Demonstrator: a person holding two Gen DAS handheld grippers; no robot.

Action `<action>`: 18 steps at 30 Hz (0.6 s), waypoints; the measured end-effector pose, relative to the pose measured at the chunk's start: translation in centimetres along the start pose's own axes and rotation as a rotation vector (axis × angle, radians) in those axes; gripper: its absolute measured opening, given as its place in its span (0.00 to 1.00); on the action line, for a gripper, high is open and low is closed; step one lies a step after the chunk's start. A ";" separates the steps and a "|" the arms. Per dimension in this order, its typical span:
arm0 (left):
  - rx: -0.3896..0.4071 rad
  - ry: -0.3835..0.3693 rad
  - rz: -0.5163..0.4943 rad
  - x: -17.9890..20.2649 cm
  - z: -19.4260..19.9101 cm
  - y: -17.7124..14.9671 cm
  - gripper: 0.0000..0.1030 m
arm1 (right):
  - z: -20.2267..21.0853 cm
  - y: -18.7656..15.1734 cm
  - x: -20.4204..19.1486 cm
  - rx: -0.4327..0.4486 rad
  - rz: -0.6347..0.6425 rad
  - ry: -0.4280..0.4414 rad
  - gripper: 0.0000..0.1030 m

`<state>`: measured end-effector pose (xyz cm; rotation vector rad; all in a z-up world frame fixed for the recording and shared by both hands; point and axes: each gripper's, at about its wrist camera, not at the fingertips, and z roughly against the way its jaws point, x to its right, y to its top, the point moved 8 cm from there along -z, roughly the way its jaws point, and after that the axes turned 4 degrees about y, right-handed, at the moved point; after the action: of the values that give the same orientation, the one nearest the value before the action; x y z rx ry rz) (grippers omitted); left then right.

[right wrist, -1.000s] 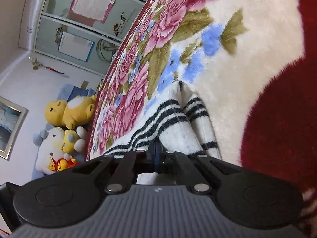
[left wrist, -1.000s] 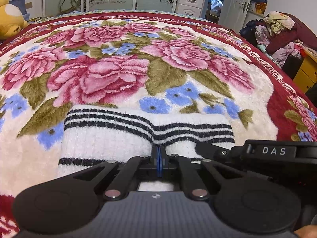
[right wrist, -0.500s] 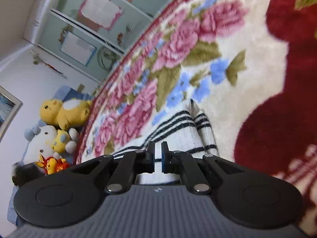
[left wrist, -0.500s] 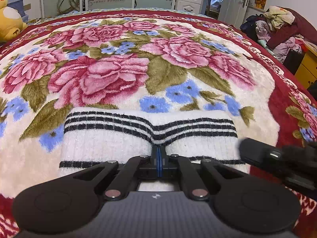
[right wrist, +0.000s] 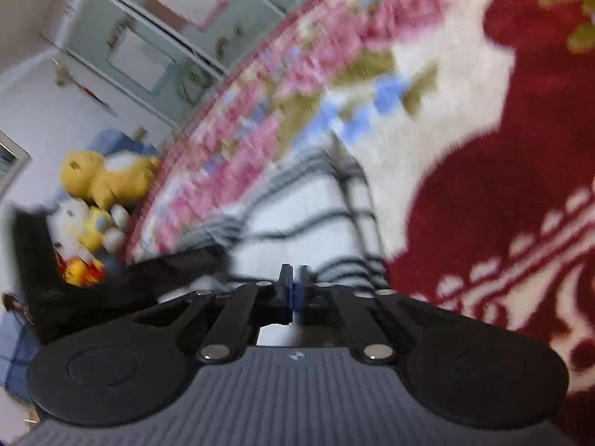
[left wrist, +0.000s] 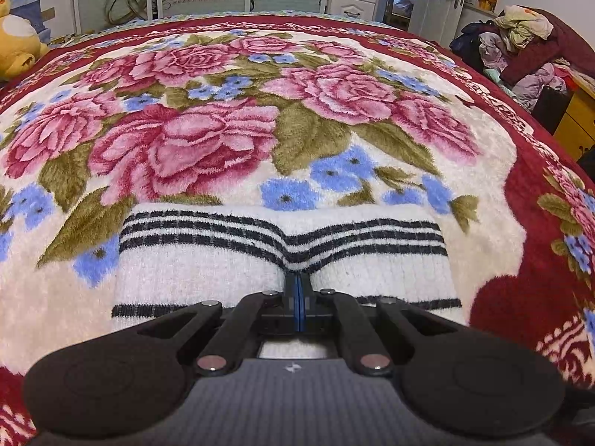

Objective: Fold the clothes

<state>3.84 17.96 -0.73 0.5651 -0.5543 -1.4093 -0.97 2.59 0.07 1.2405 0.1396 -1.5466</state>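
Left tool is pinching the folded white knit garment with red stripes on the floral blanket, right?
Not quite: the stripes are black, not red. The left wrist view shows the left tool shut on the folded white knit garment, which lies on the floral blanket.

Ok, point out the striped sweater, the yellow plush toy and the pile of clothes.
striped sweater (left wrist: pixel 208 271): left wrist view, on the white knit below the black stripes.
yellow plush toy (right wrist: pixel 108 180): right wrist view, on its blurred body.
pile of clothes (left wrist: pixel 528 55): left wrist view, on the dark red garment.
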 end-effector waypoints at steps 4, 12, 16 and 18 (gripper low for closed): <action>0.000 0.004 -0.001 0.0 0.0 0.0 0.04 | 1.1 -0.4 -2.3 0.014 0.019 0.088 0.06; 0.002 0.012 -0.012 0.2 0.1 -0.1 0.04 | -2.7 -3.9 -0.3 -0.111 0.112 0.000 0.00; 0.006 0.017 -0.013 0.2 0.1 -0.1 0.04 | -0.4 -2.9 -2.5 -0.065 0.120 0.026 0.06; 0.009 0.019 -0.020 0.2 0.1 -0.2 0.04 | 0.6 -2.9 -4.0 -0.041 0.157 0.065 0.06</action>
<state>3.68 17.73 -0.78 0.5922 -0.5419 -1.4198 -4.17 5.97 1.85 1.2401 0.1128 -1.3629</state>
